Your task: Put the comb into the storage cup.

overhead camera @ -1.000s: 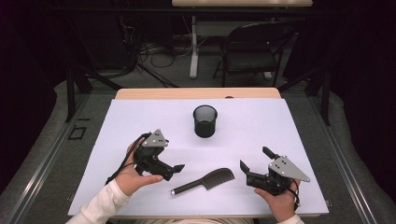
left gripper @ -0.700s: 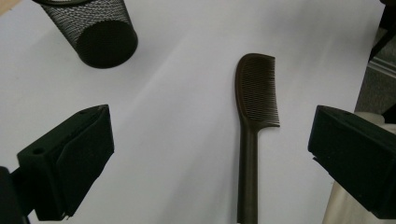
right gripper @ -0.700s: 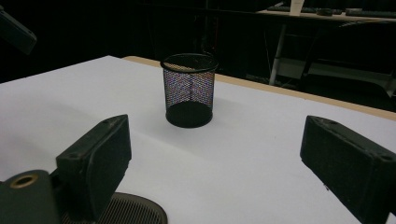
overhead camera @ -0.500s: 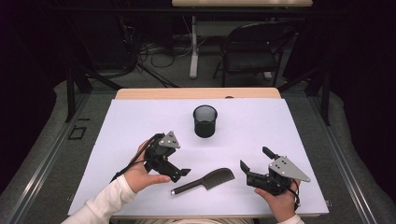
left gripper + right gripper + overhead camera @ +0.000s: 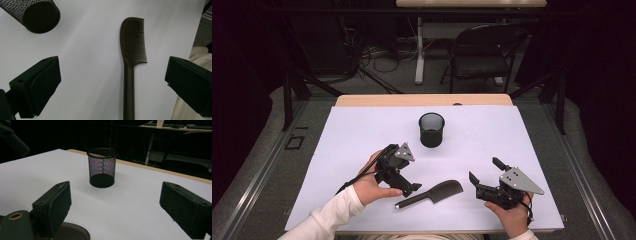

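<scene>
Comb point(image 5: 433, 192) lies flat near the counter's front edge, w/ left tongs point(image 5: 112, 82) spread wide over its handle. Right tongs point(image 5: 484, 177) spread too, empty. Thin handle could slip (tongs scrape counter).

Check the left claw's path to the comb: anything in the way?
Nothing visible. The left claw hangs open just over the comb; in the left gripper view the comb lies on bare white table between the jaws. The mesh cup stands apart, farther back.
</scene>
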Available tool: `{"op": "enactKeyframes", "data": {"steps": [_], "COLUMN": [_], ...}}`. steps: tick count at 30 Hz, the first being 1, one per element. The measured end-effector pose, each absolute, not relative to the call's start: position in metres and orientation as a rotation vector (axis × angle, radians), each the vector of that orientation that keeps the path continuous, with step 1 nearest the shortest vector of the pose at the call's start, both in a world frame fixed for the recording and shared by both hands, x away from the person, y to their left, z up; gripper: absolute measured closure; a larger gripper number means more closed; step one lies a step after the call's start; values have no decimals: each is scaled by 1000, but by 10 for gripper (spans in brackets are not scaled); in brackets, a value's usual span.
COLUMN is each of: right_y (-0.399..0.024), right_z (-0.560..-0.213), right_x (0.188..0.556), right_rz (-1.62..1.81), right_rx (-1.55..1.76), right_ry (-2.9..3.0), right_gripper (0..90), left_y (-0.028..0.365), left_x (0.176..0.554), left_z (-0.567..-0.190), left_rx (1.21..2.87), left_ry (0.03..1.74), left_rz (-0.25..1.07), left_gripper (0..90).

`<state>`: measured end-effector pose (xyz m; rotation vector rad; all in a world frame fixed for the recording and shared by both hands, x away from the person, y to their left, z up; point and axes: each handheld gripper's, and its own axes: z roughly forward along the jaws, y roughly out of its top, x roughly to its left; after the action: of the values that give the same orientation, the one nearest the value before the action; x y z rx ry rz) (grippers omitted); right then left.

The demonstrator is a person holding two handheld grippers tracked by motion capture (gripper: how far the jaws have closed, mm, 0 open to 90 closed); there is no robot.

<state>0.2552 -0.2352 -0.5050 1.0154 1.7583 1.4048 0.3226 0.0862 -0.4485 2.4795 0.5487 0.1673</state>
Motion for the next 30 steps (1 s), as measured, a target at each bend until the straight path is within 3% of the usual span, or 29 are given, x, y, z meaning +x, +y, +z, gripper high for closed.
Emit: {"op": "enactKeyframes", "data": {"steps": [19,30], "right_y": [-235,-235], "right_z": [-506,-507], "right_x": [256,256], "right_rz": [1405,1398], "right_rx": [1013,1009], "right_ry": [1768,1774], "right_gripper": [121,129], "left_y": [73,66], "left_x": [330,331], "left_z": [-463,-473], "left_rx": [2618,2677], "left_ry": [539,531], "left_rz": [150,131], "left_gripper": [31,134]}}
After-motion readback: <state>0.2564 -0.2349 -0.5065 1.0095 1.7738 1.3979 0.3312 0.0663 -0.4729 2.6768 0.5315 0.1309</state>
